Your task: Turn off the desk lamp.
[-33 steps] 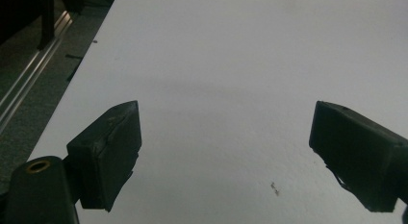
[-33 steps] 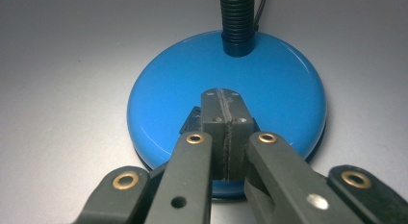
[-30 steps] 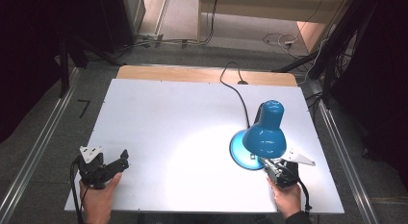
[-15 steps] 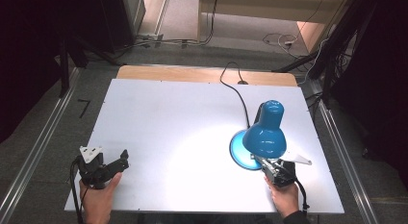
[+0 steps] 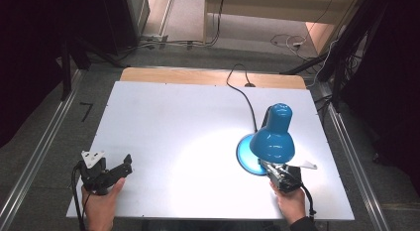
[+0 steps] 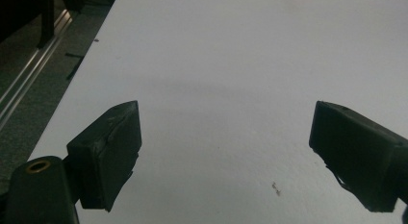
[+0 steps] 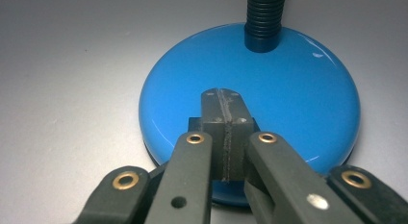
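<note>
Since it's lit, the glossy blue desk lamp (image 5: 272, 137) throws a bright pool of light onto the white table (image 5: 173, 122) just left of it. It stands at the table's right side, toward the near edge. It's got a round, flat, shiny blue base (image 7: 250, 104), a black ribbed flexible neck (image 7: 262, 15) rising from the far side of that base, and a bell-shaped blue shade (image 5: 274, 139) tipped down over it. A black power cord (image 5: 242, 92) runs from the lamp to the far edge of the table.

The right gripper (image 7: 224, 137) sits right at the near rim of the base, fingers pressed flat together with nothing between them, tips over the blue surface. Can't tell if they actually touch it.

Way over at the near left corner, the left gripper (image 6: 226, 152) is held low over bare table, fingers spread wide and empty.
</note>
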Available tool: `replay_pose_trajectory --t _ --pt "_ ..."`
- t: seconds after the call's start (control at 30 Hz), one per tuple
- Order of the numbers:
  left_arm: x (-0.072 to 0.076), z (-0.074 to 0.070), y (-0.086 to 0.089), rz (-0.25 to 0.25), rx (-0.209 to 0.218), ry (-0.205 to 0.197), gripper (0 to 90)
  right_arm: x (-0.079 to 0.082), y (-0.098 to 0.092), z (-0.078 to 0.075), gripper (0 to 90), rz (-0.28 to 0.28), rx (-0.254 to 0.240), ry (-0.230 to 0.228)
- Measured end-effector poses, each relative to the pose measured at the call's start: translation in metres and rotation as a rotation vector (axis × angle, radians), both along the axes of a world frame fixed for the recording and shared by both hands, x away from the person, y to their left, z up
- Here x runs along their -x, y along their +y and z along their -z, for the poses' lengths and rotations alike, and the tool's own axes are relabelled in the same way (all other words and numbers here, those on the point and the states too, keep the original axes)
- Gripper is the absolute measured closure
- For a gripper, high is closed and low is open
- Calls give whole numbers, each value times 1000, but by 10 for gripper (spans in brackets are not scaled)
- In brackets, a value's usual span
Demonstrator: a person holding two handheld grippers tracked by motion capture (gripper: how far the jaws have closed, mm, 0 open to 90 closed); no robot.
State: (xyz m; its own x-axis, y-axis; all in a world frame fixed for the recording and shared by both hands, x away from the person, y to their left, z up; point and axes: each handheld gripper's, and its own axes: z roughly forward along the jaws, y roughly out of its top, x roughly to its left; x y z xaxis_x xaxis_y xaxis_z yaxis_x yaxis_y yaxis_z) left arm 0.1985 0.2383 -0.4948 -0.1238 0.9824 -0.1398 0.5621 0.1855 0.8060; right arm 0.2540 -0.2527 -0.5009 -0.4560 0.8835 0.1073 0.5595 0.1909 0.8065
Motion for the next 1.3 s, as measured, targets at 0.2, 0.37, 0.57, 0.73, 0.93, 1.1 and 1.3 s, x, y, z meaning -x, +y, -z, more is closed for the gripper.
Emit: replay_pose_trajectory --t 0.2,0.37,0.57,0.73,0.93,1.1,1.3 --pt "0 0 0 0 1 2 120 -2 1 2 878 -3 18 -12" --pt "0 0 0 -1 4 1 120 -3 0 2 878 -4 17 -13" --pt "0 0 0 -2 5 5 120 -3 1 2 879 7 18 -14" --pt "0 1 0 -2 6 6 120 -4 0 3 879 -5 14 -13" --pt "0 1 0 -3 9 5 120 -4 1 3 880 -9 11 -13" --pt "0 1 0 -4 10 6 120 -5 1 3 880 -12 11 -15" --pt "0 1 1 -3 11 5 120 -7 3 2 880 -16 18 -21"
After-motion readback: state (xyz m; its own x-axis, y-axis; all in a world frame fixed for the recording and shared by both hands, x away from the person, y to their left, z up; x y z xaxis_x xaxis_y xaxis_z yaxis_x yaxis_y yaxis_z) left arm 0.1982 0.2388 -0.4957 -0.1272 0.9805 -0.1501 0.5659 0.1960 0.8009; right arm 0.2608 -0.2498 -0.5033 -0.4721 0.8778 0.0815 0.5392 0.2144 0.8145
